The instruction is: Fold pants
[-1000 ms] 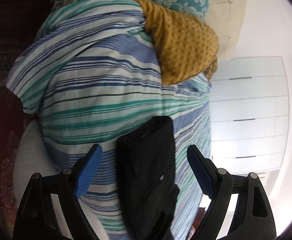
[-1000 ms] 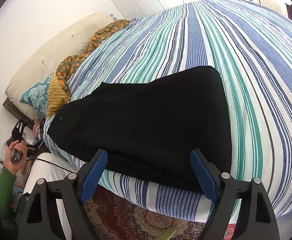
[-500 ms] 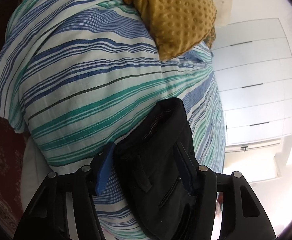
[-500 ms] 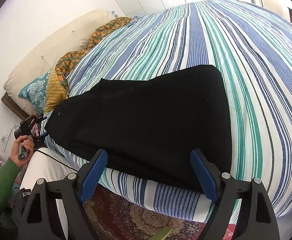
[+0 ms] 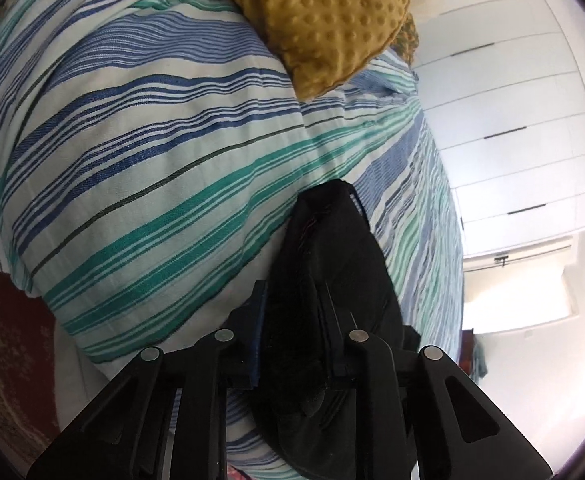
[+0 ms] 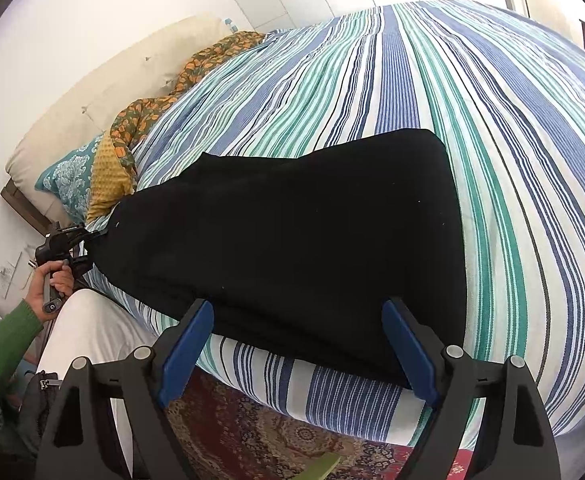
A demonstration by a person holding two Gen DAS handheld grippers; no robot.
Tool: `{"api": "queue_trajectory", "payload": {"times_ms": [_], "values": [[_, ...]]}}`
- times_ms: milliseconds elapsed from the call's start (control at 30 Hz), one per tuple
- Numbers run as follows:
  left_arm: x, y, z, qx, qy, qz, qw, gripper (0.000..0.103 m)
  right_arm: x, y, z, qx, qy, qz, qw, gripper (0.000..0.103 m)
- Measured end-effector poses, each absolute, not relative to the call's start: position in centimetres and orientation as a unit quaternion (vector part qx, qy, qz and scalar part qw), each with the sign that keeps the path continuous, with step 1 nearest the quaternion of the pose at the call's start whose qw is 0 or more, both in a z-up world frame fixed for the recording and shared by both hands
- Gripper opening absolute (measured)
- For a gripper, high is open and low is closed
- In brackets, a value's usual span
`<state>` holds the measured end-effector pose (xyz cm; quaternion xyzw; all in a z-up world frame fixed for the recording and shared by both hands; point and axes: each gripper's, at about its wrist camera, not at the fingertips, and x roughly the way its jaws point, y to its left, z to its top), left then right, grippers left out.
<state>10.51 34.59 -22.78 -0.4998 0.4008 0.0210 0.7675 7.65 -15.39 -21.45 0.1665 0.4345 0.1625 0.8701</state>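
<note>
Black pants (image 6: 300, 232) lie flat along the near edge of a striped bed (image 6: 472, 92). In the left wrist view my left gripper (image 5: 296, 320) is shut on the pants' waistband end (image 5: 332, 248), which bunches between the jaws. The same gripper shows small in the right wrist view (image 6: 92, 238) at the pants' far left end. My right gripper (image 6: 298, 340) is open, its blue pads on either side of the pants' near hem edge, just in front of the bed's edge.
A mustard dotted cushion (image 5: 332, 20) and a teal patterned pillow (image 6: 68, 176) lie at the head of the bed. White wardrobe doors (image 5: 512, 120) stand beyond. A patterned red rug (image 6: 272, 432) covers the floor below the bed edge.
My left gripper moved forward onto the waistband and closed on it. The right gripper stayed open and nearly still.
</note>
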Motion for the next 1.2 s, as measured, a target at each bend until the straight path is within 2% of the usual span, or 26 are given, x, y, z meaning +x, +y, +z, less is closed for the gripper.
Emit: {"api": "queue_trajectory", "payload": {"times_ms": [200, 333, 433, 567, 600, 633, 733, 800, 833, 867, 967, 1033, 1133, 1200], "values": [[9.8, 30.4, -15.1, -0.515, 0.338, -0.068, 0.785, 0.017, 7.8, -15.6, -21.4, 0.175, 0.433, 0.162, 0.869, 0.086], [10.5, 21.8, -8.1, -0.436, 0.339, -0.161, 0.818, 0.017, 7.8, -16.1, -21.2, 0.192, 0.427, 0.164, 0.868, 0.086], [10.5, 13.7, -5.2, -0.376, 0.356, -0.227, 0.825, 0.017, 7.5, -16.7, -20.5, 0.208, 0.414, 0.163, 0.871, 0.086], [10.6, 1.6, -6.8, -0.295, 0.408, -0.283, 0.816, 0.018, 6.6, -18.2, -19.0, 0.227, 0.380, 0.152, 0.884, 0.086], [10.8, -1.4, -8.3, -0.276, 0.428, -0.289, 0.811, 0.018, 6.5, -18.6, -18.7, 0.232, 0.371, 0.145, 0.887, 0.086], [10.9, -4.1, -10.2, -0.254, 0.450, -0.293, 0.804, 0.024, 6.3, -19.2, -18.5, 0.239, 0.364, 0.137, 0.890, 0.086], [11.3, -10.2, -16.0, -0.176, 0.528, -0.286, 0.780, 0.024, 5.8, -21.2, -18.5, 0.269, 0.350, 0.109, 0.891, 0.086], [10.8, -10.8, -17.4, -0.168, 0.551, -0.276, 0.770, 0.024, 5.5, -22.7, -18.6, 0.289, 0.341, 0.088, 0.890, 0.086], [10.4, -10.2, -17.0, -0.184, 0.542, -0.284, 0.769, 0.030, 5.3, -23.4, -18.5, 0.297, 0.335, 0.080, 0.891, 0.086], [9.7, -9.3, -15.9, -0.198, 0.531, -0.292, 0.770, 0.043, 5.1, -24.0, -18.4, 0.305, 0.328, 0.072, 0.891, 0.086], [7.9, -5.0, -10.7, -0.217, 0.465, -0.285, 0.810, 0.071, 4.5, -25.3, -18.2, 0.326, 0.311, 0.061, 0.891, 0.086], [7.3, -1.0, -7.8, -0.222, 0.411, -0.255, 0.846, 0.079, 4.7, -25.4, -18.3, 0.339, 0.308, 0.065, 0.887, 0.086], [9.1, 3.8, -7.6, -0.209, 0.390, -0.167, 0.881, 0.079, 5.6, -24.4, -17.7, 0.344, 0.312, 0.094, 0.881, 0.086], [10.1, 5.8, -9.9, -0.192, 0.408, -0.109, 0.886, 0.073, 6.9, -23.3, -17.0, 0.353, 0.315, 0.126, 0.872, 0.086]]}}
